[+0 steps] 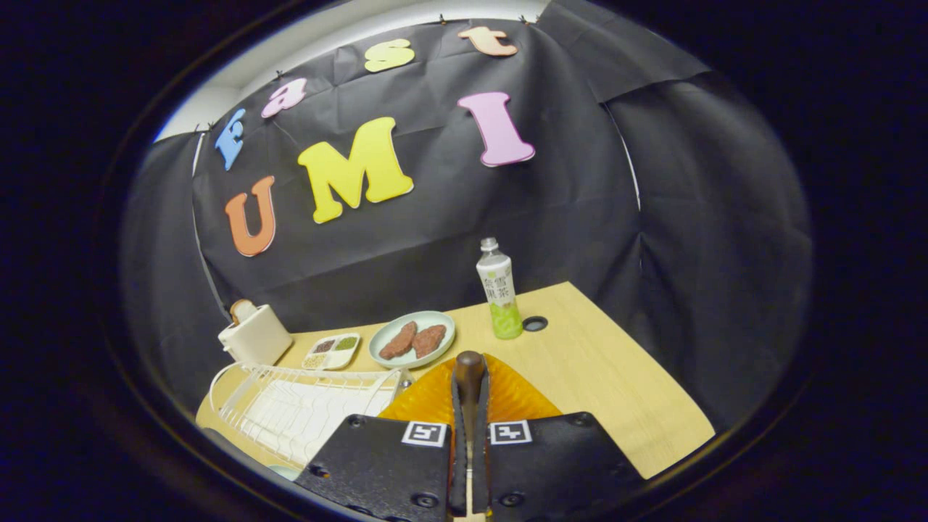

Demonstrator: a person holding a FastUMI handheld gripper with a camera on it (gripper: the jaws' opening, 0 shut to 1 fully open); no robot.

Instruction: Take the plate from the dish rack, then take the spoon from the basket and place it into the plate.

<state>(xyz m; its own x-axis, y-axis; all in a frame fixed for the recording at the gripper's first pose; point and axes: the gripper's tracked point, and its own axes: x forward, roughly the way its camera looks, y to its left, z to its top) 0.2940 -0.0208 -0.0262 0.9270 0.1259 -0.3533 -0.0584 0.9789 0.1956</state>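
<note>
The gripper [469,435] is sitting with its 2 fingers drawn close together, clenched on a spoon [469,377]. The spoon's brown wooden handle end is sticking up from the narrow gap between the fingers, and both fingers are pressing on its shaft. Which way the bowl of the spoon is facing is hidden.

Right behind the fingers and the spoon, an orange ribbed plate [435,395] is lying on the table [602,370]. The fingers are covering its near part, so only its far arc is showing on either side of the handle.

To the left of the orange plate, touching or nearly touching its edge, a white wire rack [304,406] is standing on the table. Beyond the rack, a small white box [255,337] with a brown knob on top is sitting at the far corner by the booth wall. Just beside it, a little divided tray [331,351] is holding 4 small portions of seeds or spices.

Beyond the orange plate, a pale green dish [377,341] is carrying 2 brown patties [413,341] lying side by side. To the right of that dish, a bottle [498,290] with green liquid is standing upright, and a small dark hole [535,323] is showing in the tabletop just beside it.
</note>
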